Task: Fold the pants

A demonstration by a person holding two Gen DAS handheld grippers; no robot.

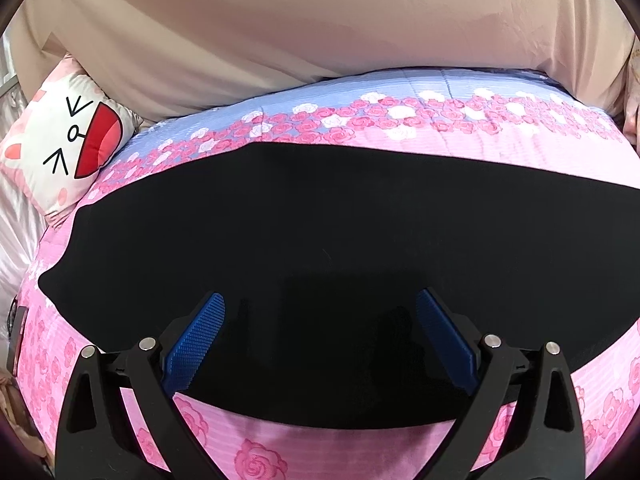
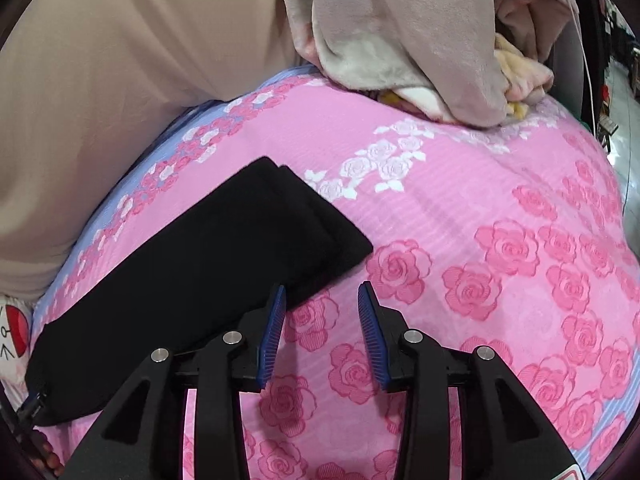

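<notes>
The black pants (image 1: 320, 248) are lying flat on the pink rose-print quilt (image 1: 520, 148) that is covering the bed, filling the middle band of the left wrist view from edge to edge; in the right wrist view the same pants (image 2: 192, 280) are running from the lower left up toward the centre, ending in a squared, layered end where two edges are showing one over the other. The left gripper (image 1: 320, 336) is hanging over the near edge of the cloth at the bottom centre of its frame, its blue-padded fingers (image 1: 196, 340) spread wide with nothing between them. The right gripper (image 2: 322, 332) is sitting at the bottom centre of its own view, just beside that layered end, fingers parted moderately and holding nothing; its left pad (image 2: 272, 332) is appearing to overlap the cloth's edge, though I cannot tell whether it is touching. The fabric is looking soft, thin and limp, matte rather than slippery, and light enough that a pinch on one edge should be lifting it; it will likely be sagging and sliding layer over layer unless all layers are caught together. Taking hold at the corners of the layered end seems wisest to me. A cartoon-face cushion (image 1: 60, 140) is resting at the upper left, and crumpled plush blankets (image 2: 420, 40) are piled at the top right of the right wrist view.
</notes>
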